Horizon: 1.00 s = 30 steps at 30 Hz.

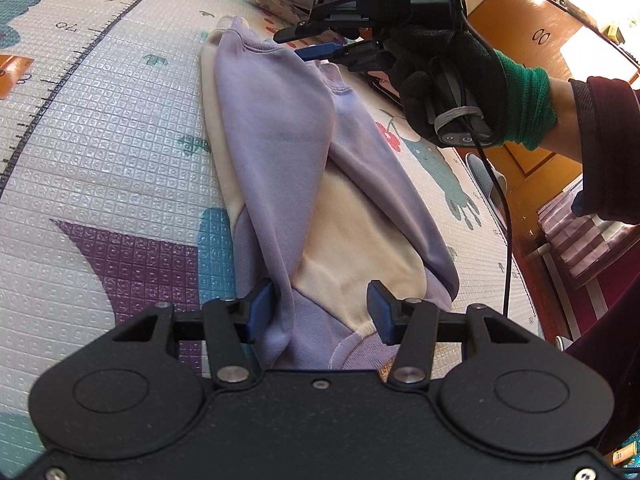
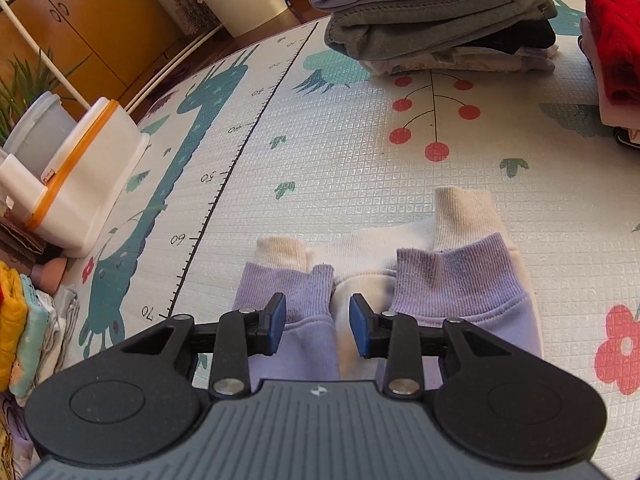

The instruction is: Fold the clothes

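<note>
step: purple-and-cream sweatshirt (image 1: 280, 160) half folded on mat | left gripper (image 1: 320, 312) part open, hem between jaws, ungripped | right gripper (image 2: 318, 324) part open over cuffs, nothing held | next: hem needs grabbing, folding up

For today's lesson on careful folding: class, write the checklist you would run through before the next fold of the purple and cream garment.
1. Garment lies lengthwise on the mat: ok.
2. Both purple cuffs side by side at the far end: ok.
3. Right gripper fingers apart, not pinching fabric: ok.
4. Left gripper fingers straddle the waistband end; actual grip: cannot tell.
5. Mat clear between cuffs and folded stack: ok.
</note>
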Each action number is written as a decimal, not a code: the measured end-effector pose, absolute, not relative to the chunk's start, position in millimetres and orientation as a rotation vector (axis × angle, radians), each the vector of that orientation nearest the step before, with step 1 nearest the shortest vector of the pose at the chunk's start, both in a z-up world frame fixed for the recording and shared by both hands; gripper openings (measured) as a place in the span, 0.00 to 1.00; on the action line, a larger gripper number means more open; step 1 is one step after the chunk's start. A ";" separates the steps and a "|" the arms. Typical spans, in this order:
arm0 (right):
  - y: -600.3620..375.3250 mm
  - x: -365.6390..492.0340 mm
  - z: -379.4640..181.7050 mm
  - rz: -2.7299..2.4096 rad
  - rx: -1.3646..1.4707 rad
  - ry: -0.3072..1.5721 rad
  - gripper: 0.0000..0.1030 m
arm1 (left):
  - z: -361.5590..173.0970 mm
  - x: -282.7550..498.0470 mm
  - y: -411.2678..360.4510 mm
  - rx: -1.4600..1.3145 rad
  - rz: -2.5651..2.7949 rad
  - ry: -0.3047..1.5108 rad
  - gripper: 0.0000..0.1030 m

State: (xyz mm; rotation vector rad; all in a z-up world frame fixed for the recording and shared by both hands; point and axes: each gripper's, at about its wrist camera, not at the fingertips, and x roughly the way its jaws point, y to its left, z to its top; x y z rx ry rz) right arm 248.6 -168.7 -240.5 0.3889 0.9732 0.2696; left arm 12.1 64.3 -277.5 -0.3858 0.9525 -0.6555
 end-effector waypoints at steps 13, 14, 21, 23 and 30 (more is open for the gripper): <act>-186.6 254.8 -204.7 0.264 0.369 0.889 0.13 | -272.6 15.1 58.5 -0.375 -0.607 0.979 0.51; -195.0 259.6 -190.6 0.255 0.366 0.881 0.13 | -270.3 15.1 56.1 -0.354 -0.604 0.984 0.52; -266.7 280.2 -71.0 0.251 0.101 0.858 0.18 | -243.8 15.7 55.0 -0.198 -0.540 0.964 0.52; -279.9 273.1 -44.9 0.273 -0.020 0.864 0.19 | -235.3 21.9 57.3 -0.194 -0.500 0.935 0.52; -292.7 207.5 -23.2 0.427 -0.330 0.875 0.27 | -195.9 54.5 39.9 -0.278 -0.420 0.820 0.52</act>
